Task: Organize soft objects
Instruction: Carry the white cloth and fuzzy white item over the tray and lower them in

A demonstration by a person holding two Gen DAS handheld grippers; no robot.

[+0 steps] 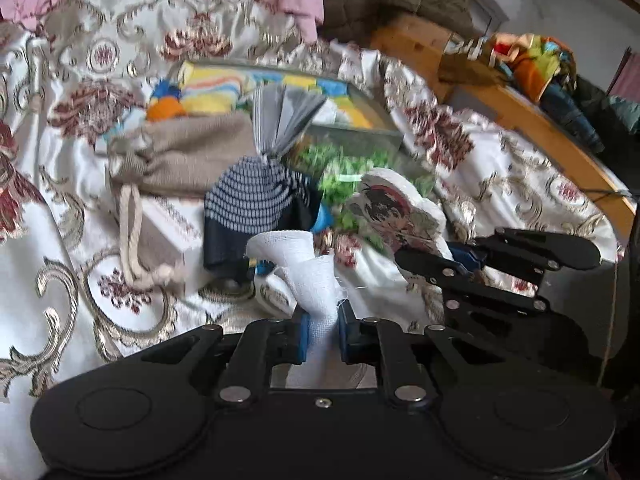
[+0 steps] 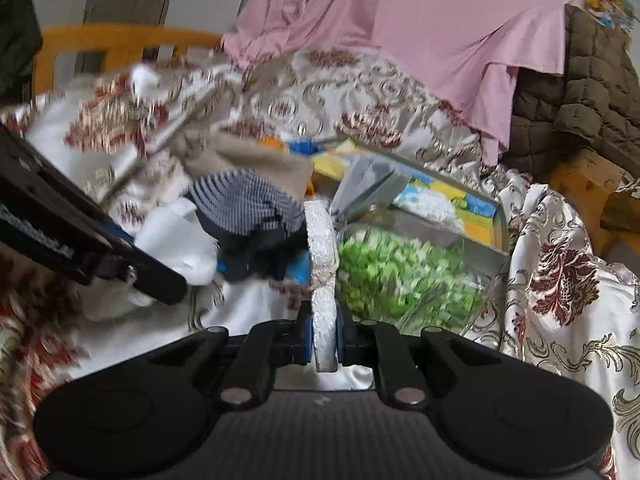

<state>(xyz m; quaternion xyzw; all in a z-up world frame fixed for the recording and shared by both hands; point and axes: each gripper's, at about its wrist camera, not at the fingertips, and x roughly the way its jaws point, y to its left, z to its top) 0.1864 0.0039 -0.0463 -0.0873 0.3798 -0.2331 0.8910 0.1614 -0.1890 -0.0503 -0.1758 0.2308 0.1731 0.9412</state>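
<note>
Both grippers are loaded here. The left gripper [image 1: 324,334], bottom centre of its view, is pinched tight on a strip of white gauze [image 1: 310,276], probably to lift it off the bedspread [image 1: 60,216]. The right gripper [image 2: 324,336] is clamped on a flat printed cushion [image 2: 322,240], held edge-on so it fits the narrow jaws. Looks like both are headed for the tray [image 2: 496,216] at mid-right, past the striped pouch [image 1: 252,196].
</note>
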